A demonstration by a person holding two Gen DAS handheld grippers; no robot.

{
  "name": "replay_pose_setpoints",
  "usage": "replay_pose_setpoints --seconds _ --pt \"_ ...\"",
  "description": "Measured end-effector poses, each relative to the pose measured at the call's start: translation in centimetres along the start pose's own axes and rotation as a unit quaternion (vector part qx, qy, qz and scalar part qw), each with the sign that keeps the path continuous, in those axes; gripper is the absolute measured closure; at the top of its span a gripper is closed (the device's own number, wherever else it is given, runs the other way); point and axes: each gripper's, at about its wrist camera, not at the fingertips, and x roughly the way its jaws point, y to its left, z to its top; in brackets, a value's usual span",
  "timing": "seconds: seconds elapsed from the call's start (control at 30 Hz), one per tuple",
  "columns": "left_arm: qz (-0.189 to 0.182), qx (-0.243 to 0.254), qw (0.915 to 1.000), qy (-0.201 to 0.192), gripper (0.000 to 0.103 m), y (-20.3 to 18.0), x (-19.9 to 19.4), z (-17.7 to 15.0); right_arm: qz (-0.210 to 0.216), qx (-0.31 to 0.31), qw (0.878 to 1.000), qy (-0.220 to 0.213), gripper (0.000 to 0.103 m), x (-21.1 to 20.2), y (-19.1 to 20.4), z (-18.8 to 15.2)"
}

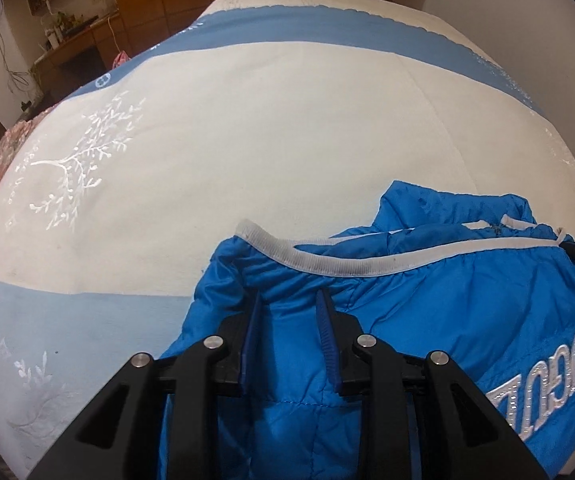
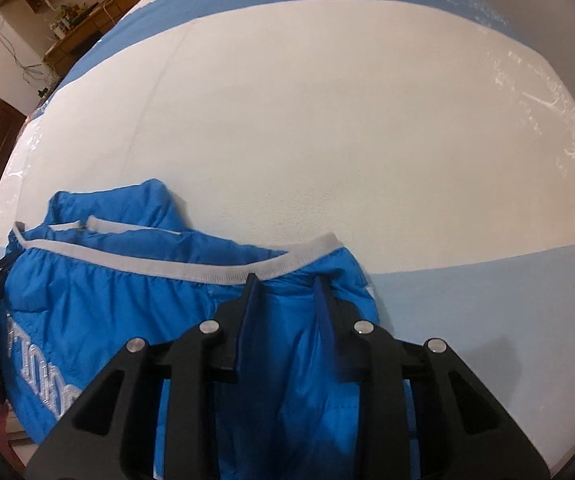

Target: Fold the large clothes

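While the blue puffer jacket (image 1: 427,320) lies on the bedspread (image 1: 267,128), left gripper (image 1: 289,300) and right gripper (image 2: 285,284) each pinch its grey-trimmed hem (image 1: 327,264), apparently to carry the fold over in 1 motion.

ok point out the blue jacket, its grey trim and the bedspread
blue jacket (image 1: 427,320): left wrist view, quilted body
grey trim (image 1: 327,262): left wrist view, ribbed band along the edge
bedspread (image 2: 327,140): right wrist view, bare cream middle

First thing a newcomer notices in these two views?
The bright blue jacket, bunched on the near part of the bed cover, with a grey hem band along its far edge. Both the left gripper and the right gripper pinch blue fabric just below that band. White lettering shows between them.
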Motion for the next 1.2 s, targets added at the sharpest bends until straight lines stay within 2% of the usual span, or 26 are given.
replay_pose_setpoints --seconds 0.13,0.3,0.43,0.5,0.57,0.63,0.73,0.83,0.9,1.1,1.2 --pt "0.015 0.01 0.9996 -0.021 0.074 -0.4 0.2 -0.6 -0.002 0.001 1.0 -0.014 0.076 0.3 0.0 -0.3" --pt "0.014 -0.002 0.9995 -0.027 0.074 -0.2 -0.5 -0.4 -0.008 0.005 1.0 -0.029 0.076 -1.0 0.5 -0.8" --pt "0.024 -0.009 0.9989 -0.04 0.074 -0.7 -3.0 -0.8 -0.011 -0.006 0.998 -0.057 0.072 -4.4 1.9 -2.7" --pt "0.034 -0.008 0.9976 -0.06 0.074 -1.2 -5.1 -1.6 -0.008 -0.023 0.997 -0.077 0.072 -6.5 3.4 -4.2" --pt "0.027 -0.007 0.9971 -0.071 0.074 -1.9 -6.7 -2.8 -0.013 -0.036 0.995 -0.091 0.072 -7.9 4.5 -5.6" --pt "0.029 -0.002 0.9966 -0.077 0.074 -2.5 -7.7 -4.1 -0.005 -0.037 0.995 -0.092 0.072 -8.5 5.3 -7.1" --pt "0.023 -0.003 0.9976 -0.065 0.074 -2.7 -7.4 -5.3 -0.006 -0.027 0.996 -0.08 0.072 -7.6 5.6 -8.7" --pt "0.019 -0.001 0.9991 -0.039 0.073 -2.7 -5.5 -6.0 -0.006 -0.009 0.999 -0.051 0.072 -4.9 4.8 -9.2" --pt "0.02 0.004 0.999 -0.04 0.072 -2.6 -4.7 -6.5 -0.003 0.0 0.999 -0.049 0.073 -3.4 4.4 -9.6" --pt "0.006 0.0 0.9996 -0.028 0.072 -2.2 -5.3 -6.3 0.0 0.018 0.999 -0.043 0.073 -4.7 4.4 -9.2" --pt "-0.006 -0.004 0.9996 -0.026 0.061 -1.5 -6.8 -6.3 0.013 0.024 0.998 -0.056 0.071 -6.7 4.4 -9.6"
